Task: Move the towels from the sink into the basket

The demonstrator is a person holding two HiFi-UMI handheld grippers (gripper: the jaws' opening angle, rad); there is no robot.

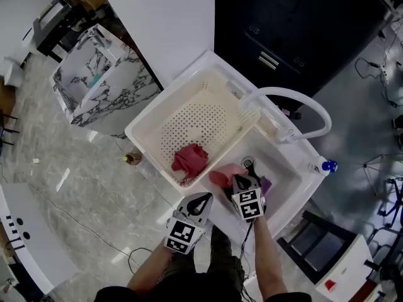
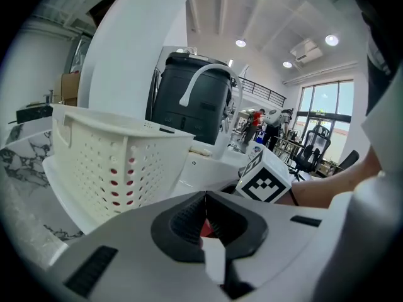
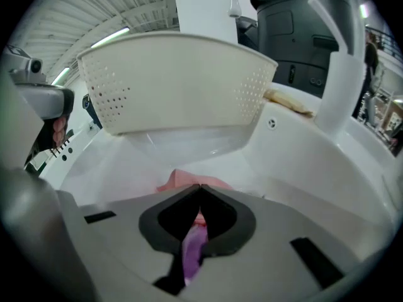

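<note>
Sink: white, with the basket seated in its left half and the open basin in its right half. The faucet arches over the far right edge.

Towels: the red towel already lies in the basket's near right corner. The pink towel sits in the basin against the basket's wall. The purple towel is in the basin too, by the near edge.

Right claw: closed, a fold of the purple towel pinched between the jaws. A sliver of pink shows right at the tips.

Left claw: jaws together. It hangs just outside the sink's near edge, and nothing dangles from it in the head view.

Risks, as I judge them:
- The pinch takes only a thin fold. The cloth's hanging weight could pull it free, and it would drop back into the basin.
- The pink towel touches or overlaps the purple one at my tips. It may drag up with it, then fall off short of the basket.
- The basket's wall stands between basin and basket. A low carry would snag the trailing cloth on the rim, or nudge the basket.
</note>
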